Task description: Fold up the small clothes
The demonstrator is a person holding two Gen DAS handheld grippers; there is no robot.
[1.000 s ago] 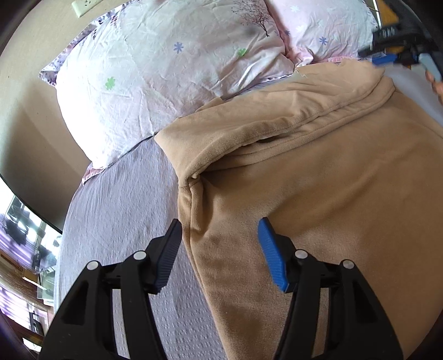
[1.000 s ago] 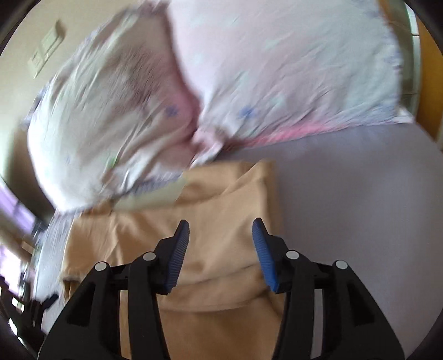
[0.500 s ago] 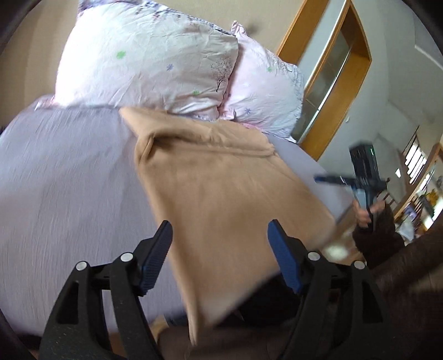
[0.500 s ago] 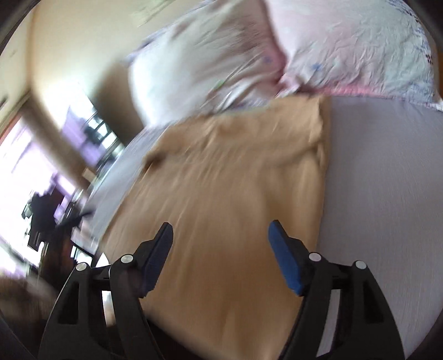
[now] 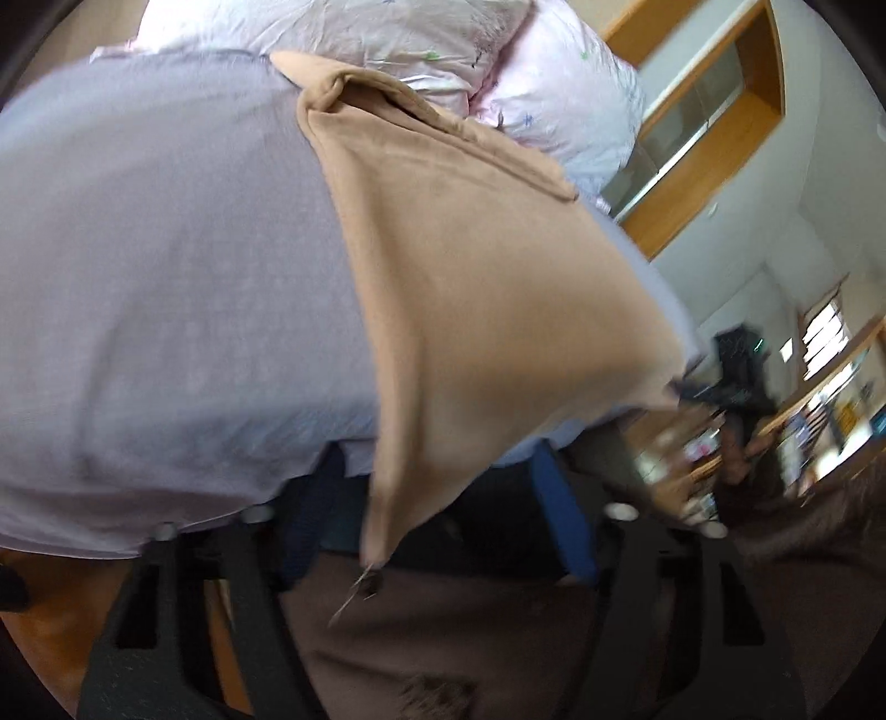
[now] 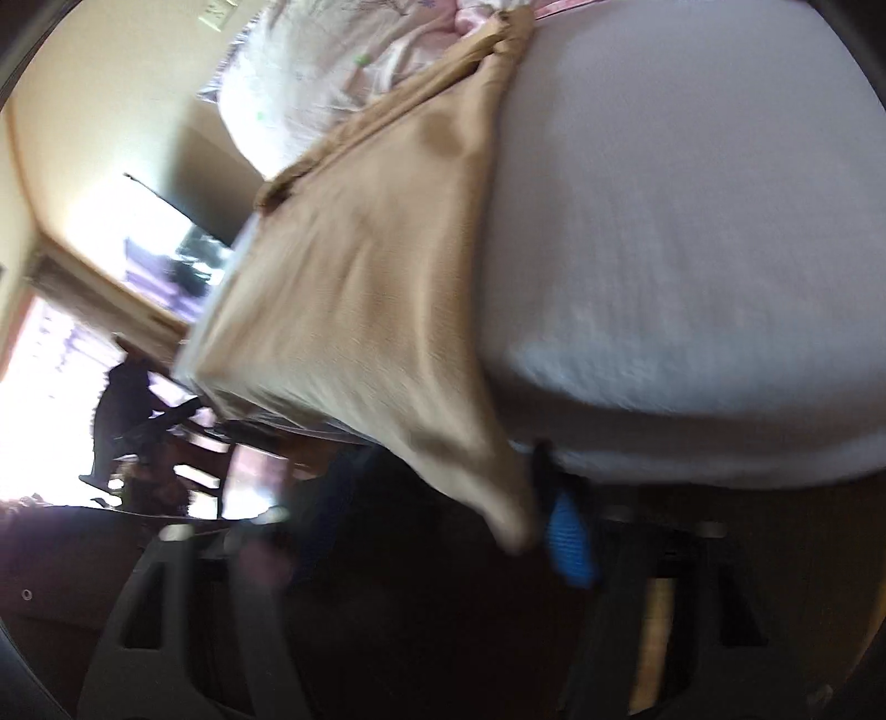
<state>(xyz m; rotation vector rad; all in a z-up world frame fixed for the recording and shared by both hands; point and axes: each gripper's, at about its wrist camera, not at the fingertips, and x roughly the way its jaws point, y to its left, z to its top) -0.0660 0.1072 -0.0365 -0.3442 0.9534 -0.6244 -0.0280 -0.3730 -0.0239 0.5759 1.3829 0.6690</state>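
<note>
A tan fleece garment (image 5: 476, 277) lies flat on the lavender bed sheet (image 5: 166, 266), its near corners hanging over the bed's front edge. My left gripper (image 5: 437, 531) is open, low at the bed edge, with the garment's near left corner hanging between its fingers. The right wrist view shows the same garment (image 6: 365, 288) with its near right corner drooping between the fingers of my open right gripper (image 6: 443, 531). The right gripper also shows far right in the left wrist view (image 5: 736, 382). Both views are motion-blurred.
Two floral pillows (image 5: 387, 39) lie at the head of the bed, touching the garment's far folded edge. A wooden door frame (image 5: 714, 127) stands to the right. The person's dark brown clothing (image 5: 498, 637) fills the foreground below the bed edge (image 6: 692, 443).
Both grippers have pulled back from the garment's far end to the bed's front edge and dropped low. Both have opened wider. The garment's near corners now hang between their fingers.
</note>
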